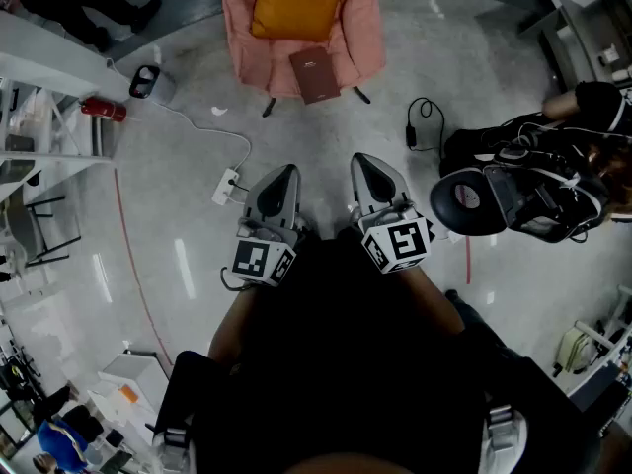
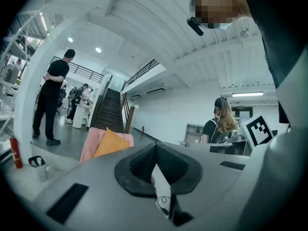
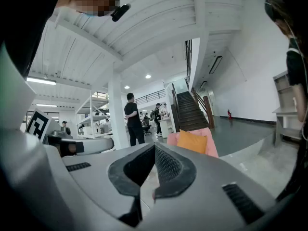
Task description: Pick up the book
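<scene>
Pointing level, side by side, the left gripper (image 1: 284, 172) and right gripper (image 1: 364, 159) are hanging near the body, jaws pressed together on nothing, while the book (image 1: 314, 74) is lying on the chair (image 1: 366, 39) ahead.

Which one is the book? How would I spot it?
Find the pink armchair at the top of the head view. On the front of its seat, below the orange cushion, lies the book: flat, dark brown, the only dark thing on the chair.
</scene>
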The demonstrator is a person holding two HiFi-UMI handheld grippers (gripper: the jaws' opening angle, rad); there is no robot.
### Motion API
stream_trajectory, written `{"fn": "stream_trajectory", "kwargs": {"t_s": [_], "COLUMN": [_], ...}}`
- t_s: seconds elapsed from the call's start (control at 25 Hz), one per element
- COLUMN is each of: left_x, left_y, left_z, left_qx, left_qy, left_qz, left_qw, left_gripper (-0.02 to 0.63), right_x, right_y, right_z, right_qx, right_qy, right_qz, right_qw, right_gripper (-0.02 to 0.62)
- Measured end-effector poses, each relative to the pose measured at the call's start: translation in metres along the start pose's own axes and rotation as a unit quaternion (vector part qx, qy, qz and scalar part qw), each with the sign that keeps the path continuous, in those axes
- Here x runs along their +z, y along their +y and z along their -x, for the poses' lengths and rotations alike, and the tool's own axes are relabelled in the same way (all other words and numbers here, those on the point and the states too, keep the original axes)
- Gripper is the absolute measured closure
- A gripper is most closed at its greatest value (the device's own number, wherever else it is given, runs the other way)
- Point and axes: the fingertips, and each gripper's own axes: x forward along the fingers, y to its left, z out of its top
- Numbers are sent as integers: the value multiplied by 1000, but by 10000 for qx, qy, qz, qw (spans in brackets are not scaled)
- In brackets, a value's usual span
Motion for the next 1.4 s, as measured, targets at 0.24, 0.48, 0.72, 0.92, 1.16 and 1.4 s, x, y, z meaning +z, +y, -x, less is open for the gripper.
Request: {"fn": "stream_trajectory", "kwargs": {"t_s": [0.24,0.48,0.72,0.92,1.16,1.4], "left_x": [-1,-1,-4,-5,-5,-4], "left_y": [5,6,18,34,58,75], "left_z": [1,-2,21,35,51,52], "left_qx": [44,45,2,-19,-107,-112], "left_qy": [-12,-24,-32,-53,-28,-58], "left_qz": [68,72,23,-20,-48,-134], "left_qw": [10000,10000,10000,10000,9999,9998], "left_gripper": [598,598,598,598,598,598], "right_x": [1,-1,-8,-9,-14,-11], "right_y": [4,2,25,41,67,77], "right_z": [-5,-4,-5,-13,-19,-27], "right_qx": [50,40,4,-98,-275,-309], "right_qy": [32,87,92,53,48,68], "right_qz": [56,58,25,-2,16,125], "right_qw": [10000,9999,10000,9999,9996,9994], "right_gripper": [595,596,595,595,595,595]}}
